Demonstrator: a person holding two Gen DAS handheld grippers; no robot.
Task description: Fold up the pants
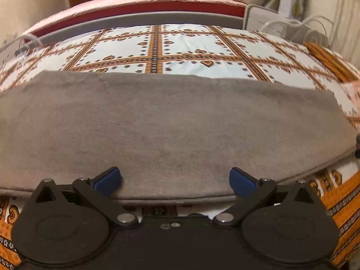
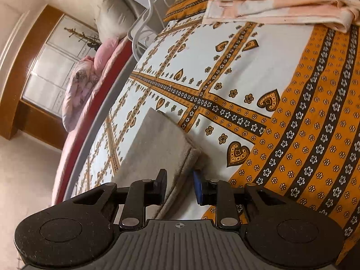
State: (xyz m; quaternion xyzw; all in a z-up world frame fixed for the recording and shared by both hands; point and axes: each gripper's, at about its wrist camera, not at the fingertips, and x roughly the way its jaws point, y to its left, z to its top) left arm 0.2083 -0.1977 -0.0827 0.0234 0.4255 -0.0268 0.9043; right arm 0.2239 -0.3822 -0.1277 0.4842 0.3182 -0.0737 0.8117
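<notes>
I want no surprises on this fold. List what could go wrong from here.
1. The right gripper straddles only the hem corner of the grey pants; a thin bite there may slip out or catch just one layer.
2. The left gripper is wide open over the near folded edge; lifting on one side alone could skew the fold.
3. Dragging may wrinkle the patterned bedsheet.

Both fisheye views are dim and warm-toned, with soft, slightly smeared detail. Straight lines bow strongly toward the dark rounded corners. In the right wrist view, daylight comes from the wood-framed glass window (image 2: 48, 74), which is washed out. The folded grey fabric pants (image 2: 157, 144) cast a soft shadow on the orange-and-white patterned bedsheet (image 2: 247, 67).
</notes>
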